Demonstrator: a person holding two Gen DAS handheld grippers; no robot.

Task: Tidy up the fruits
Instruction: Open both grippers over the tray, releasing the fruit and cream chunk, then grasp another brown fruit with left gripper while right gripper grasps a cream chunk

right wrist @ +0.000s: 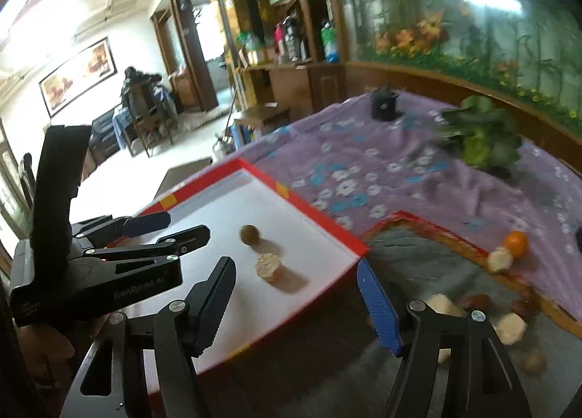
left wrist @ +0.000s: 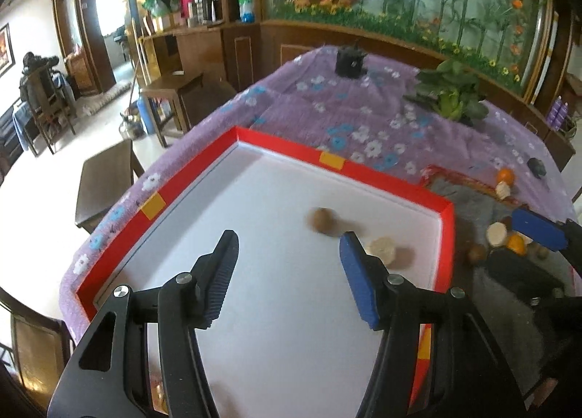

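A red-rimmed white tray (left wrist: 291,147) (right wrist: 309,214) holds a round brown fruit (left wrist: 322,220) (right wrist: 250,235) and a pale ridged piece (left wrist: 382,249) (right wrist: 268,267). My left gripper (left wrist: 289,247) (right wrist: 182,227) hovers over the tray, open, with nothing between its fingers. My right gripper (right wrist: 295,272) is open too, above the tray's near right corner; its blue pad (left wrist: 538,229) shows in the left wrist view. To the right, a grey tray (right wrist: 418,254) with a red-gold rim carries an orange (right wrist: 516,243) (left wrist: 505,175), several pale pieces (right wrist: 511,327) and a brown fruit (right wrist: 534,361).
A purple flowered cloth (left wrist: 327,101) covers the table. A leafy green plant (left wrist: 451,94) (right wrist: 480,138) and a small black pot (left wrist: 349,61) (right wrist: 383,103) stand at the far side. The table's left edge drops to the floor, with wooden stools (left wrist: 105,181) below.
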